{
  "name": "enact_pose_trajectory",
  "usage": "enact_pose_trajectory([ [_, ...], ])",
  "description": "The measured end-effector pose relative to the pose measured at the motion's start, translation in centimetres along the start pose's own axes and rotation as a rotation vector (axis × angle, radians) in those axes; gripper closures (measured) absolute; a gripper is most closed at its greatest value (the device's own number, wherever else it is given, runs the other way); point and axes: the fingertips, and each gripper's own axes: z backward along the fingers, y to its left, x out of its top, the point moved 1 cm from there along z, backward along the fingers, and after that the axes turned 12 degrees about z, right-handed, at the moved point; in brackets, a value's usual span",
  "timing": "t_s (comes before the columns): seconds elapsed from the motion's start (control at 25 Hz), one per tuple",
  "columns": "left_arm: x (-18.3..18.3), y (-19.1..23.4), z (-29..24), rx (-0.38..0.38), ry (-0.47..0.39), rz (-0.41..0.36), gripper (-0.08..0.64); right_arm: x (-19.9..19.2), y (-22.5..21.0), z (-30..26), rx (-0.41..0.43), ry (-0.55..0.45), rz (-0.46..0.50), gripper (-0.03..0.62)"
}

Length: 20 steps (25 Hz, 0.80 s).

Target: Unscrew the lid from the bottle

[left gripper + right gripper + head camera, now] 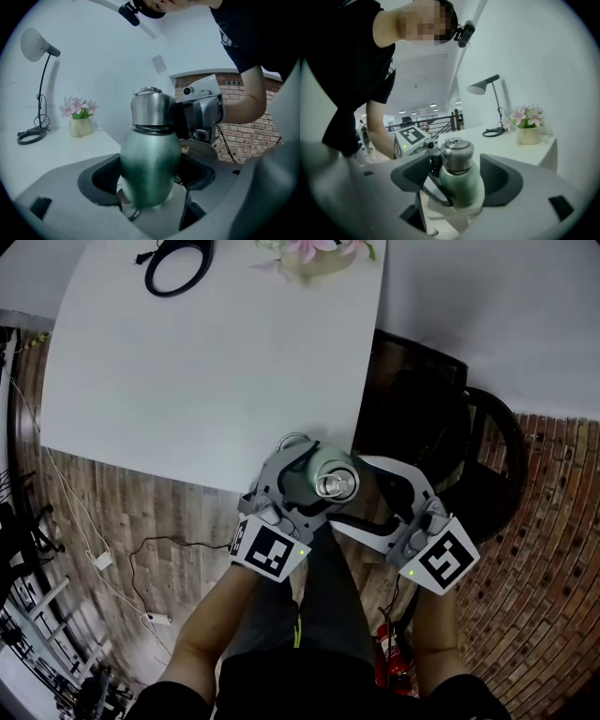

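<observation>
It looks like an office: a white table (pixel 206 381) carries a desk lamp (pixel 35 44) and a vase of pink flowers (pixel 80 125). There is a brick wall (pixel 251 136), a wood-plank floor (pixel 141 512), and a railing (pixel 423 123) fronting a lit hall.

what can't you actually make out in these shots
- underside of the bottle: left gripper view, it faces down into the left gripper
- most of its side: head view, under the lid
- lid's thread: every view, covered by the lid itself
- lamp and flowers: head view, cut off by the top edge
</observation>
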Motion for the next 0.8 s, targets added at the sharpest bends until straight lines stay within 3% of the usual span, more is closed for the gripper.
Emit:
enact_pose_trajectory([
  [0.2,0.0,0.1,0.1,0.001,0.0,-0.001,0.187,0.7,0.1,0.0,-0.366,-0.036,-0.054,0.281],
  [0.36,0.0,0.0,0.0,0.003,0.0,-0.003,0.187,0.7,-0.6,-0.6,-0.57,-0.028,-0.088,0.282],
  [0.48,0.0,0.0,0.0,0.004,-0.001,-0.003,0.187,0.4,-1.0,-1.2,-0.628,-0.008,-0.098,0.282],
  [0.8,0.0,0.1,0.0,0.004,0.001,-0.001,0.187,0.6,-1.6,-1.5,-0.648,0.01,-0.074,0.324],
])
